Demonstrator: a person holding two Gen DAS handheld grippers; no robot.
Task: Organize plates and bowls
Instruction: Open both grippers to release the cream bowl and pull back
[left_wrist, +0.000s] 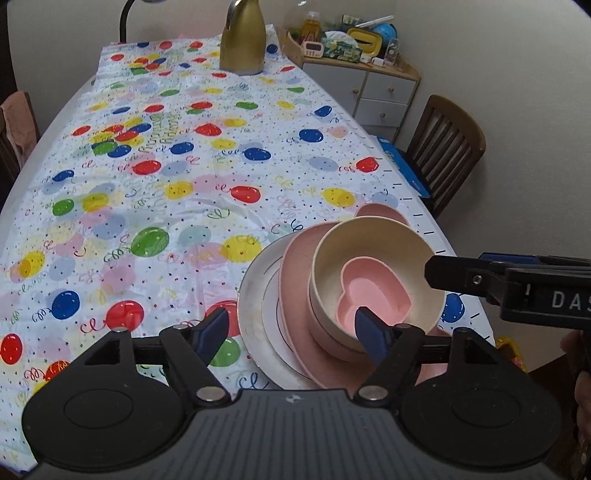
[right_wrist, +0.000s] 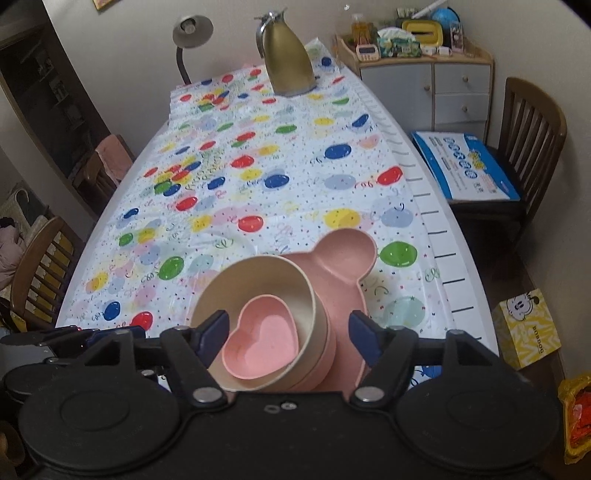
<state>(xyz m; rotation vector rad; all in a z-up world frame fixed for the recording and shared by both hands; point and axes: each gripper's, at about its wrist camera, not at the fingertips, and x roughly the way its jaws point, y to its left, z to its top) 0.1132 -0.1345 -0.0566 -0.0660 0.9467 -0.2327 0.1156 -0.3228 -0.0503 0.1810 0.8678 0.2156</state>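
Observation:
A stack stands near the table's right edge: a white plate (left_wrist: 255, 306) at the bottom, a pink bear-shaped plate (left_wrist: 295, 258) (right_wrist: 343, 254) on it, then a cream bowl (left_wrist: 332, 236) (right_wrist: 258, 273) with a small pink heart bowl (left_wrist: 373, 291) (right_wrist: 262, 339) inside. My left gripper (left_wrist: 293, 328) hangs open over the stack's left side, its pads gripping nothing. My right gripper (right_wrist: 289, 330) hovers open above the bowls, the heart bowl showing between its fingers, untouched. Each gripper appears at the edge of the other's view: the right gripper (left_wrist: 454, 267), the left gripper (right_wrist: 92, 334).
The long table wears a balloon-print cloth (left_wrist: 147, 184). A gold jug (right_wrist: 288, 55) and a lamp (right_wrist: 192, 33) stand at its far end. A cluttered cabinet (right_wrist: 424, 85), wooden chairs, a blue box (right_wrist: 465, 166) on one chair and a yellow box (right_wrist: 528, 328) surround it.

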